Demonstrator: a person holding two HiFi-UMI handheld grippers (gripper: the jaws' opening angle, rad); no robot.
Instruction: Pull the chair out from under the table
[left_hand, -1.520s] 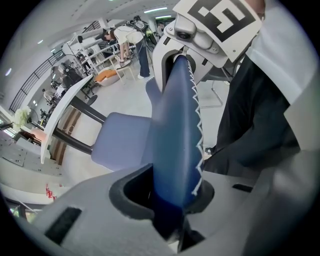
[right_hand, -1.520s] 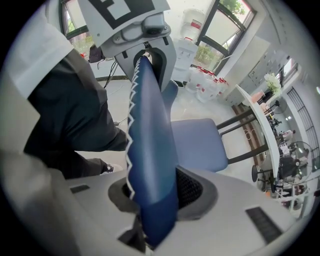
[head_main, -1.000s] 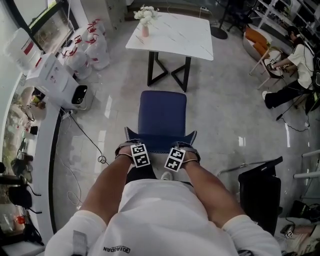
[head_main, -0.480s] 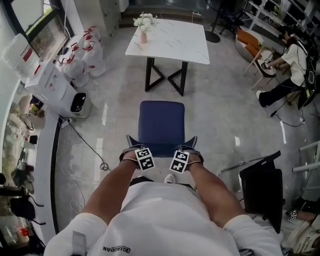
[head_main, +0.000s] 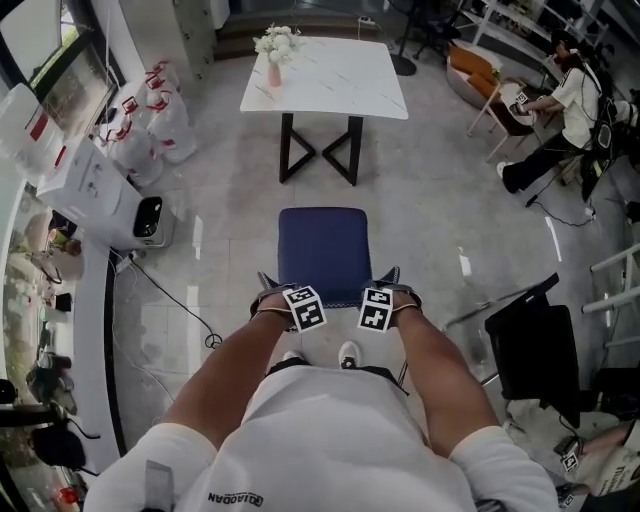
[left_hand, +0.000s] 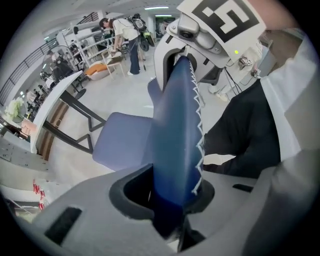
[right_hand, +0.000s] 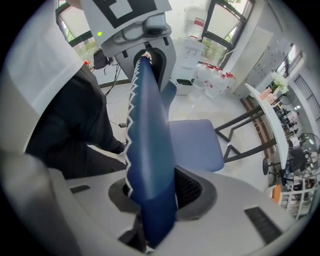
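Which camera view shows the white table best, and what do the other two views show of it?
The head view: the whole white table top shows from above, with the flower vase on one corner. The left and right gripper views show it only side-on, small, beyond the chair.

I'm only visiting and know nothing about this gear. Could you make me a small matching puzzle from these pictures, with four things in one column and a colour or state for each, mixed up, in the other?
Things
1. chair
2. table
3. vase
4. left hand-held gripper

Colour or state
A. pink
B. shut on the chair's back
C. white top, black legs
D. blue, standing clear of the table

Pairs: 1-D, 2-C, 3-A, 4-B
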